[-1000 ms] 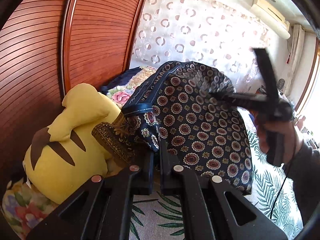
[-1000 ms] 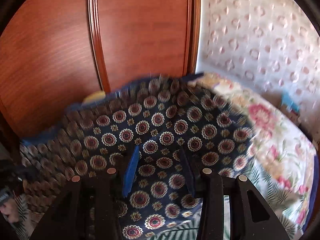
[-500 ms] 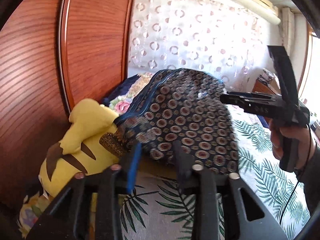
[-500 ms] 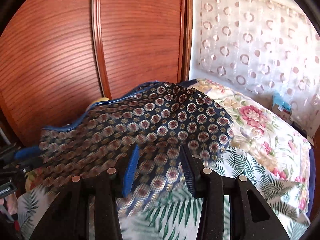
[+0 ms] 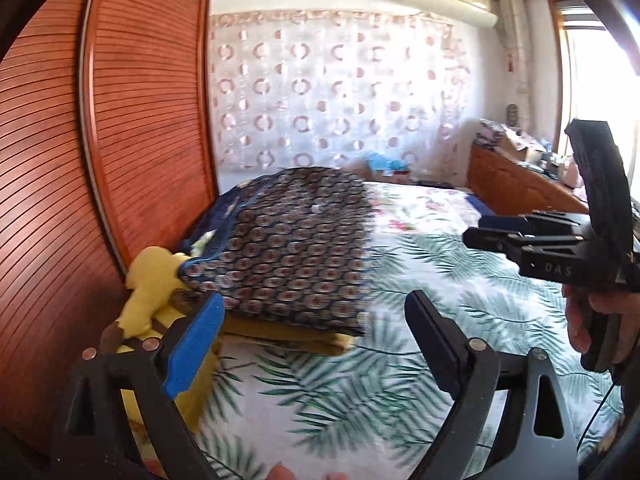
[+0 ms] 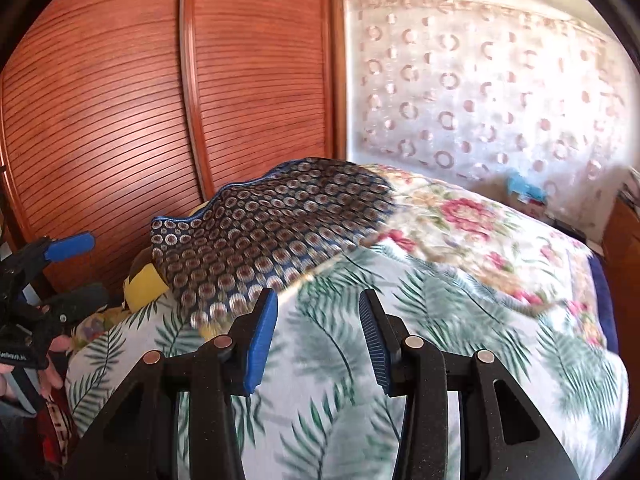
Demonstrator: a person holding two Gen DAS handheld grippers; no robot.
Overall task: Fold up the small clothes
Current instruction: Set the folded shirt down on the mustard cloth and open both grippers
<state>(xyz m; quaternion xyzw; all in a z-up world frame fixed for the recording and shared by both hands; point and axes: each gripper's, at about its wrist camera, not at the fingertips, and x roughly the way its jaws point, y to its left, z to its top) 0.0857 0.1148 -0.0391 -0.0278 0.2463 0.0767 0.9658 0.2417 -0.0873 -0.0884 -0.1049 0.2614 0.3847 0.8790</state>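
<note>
A dark blue garment (image 5: 288,248) with a round medallion print lies folded on a yellow plush toy (image 5: 152,280) at the bed's left side, by the wardrobe. My left gripper (image 5: 316,320) sits just short of the garment's near edge. Its jaws are opening wide and nothing is pressed between them. My right gripper (image 6: 316,304) hovers over the palm-leaf sheet to the right of the garment (image 6: 260,232), open about halfway and empty. The right gripper (image 5: 480,236) shows at the right edge of the left wrist view, and the left gripper (image 6: 72,272) at the left edge of the right wrist view.
Louvred wooden wardrobe doors (image 5: 148,120) close off the left side. The bed carries a palm-leaf sheet (image 5: 440,280) and a floral quilt (image 6: 480,232) further back. A patterned curtain (image 5: 340,100) hangs behind, and a wooden dresser (image 5: 516,188) stands at the far right.
The left gripper went from shut on the garment's corner to wide open and pulled back. The garment dropped flat onto the plush. The right gripper drew away from the cloth toward the right.
</note>
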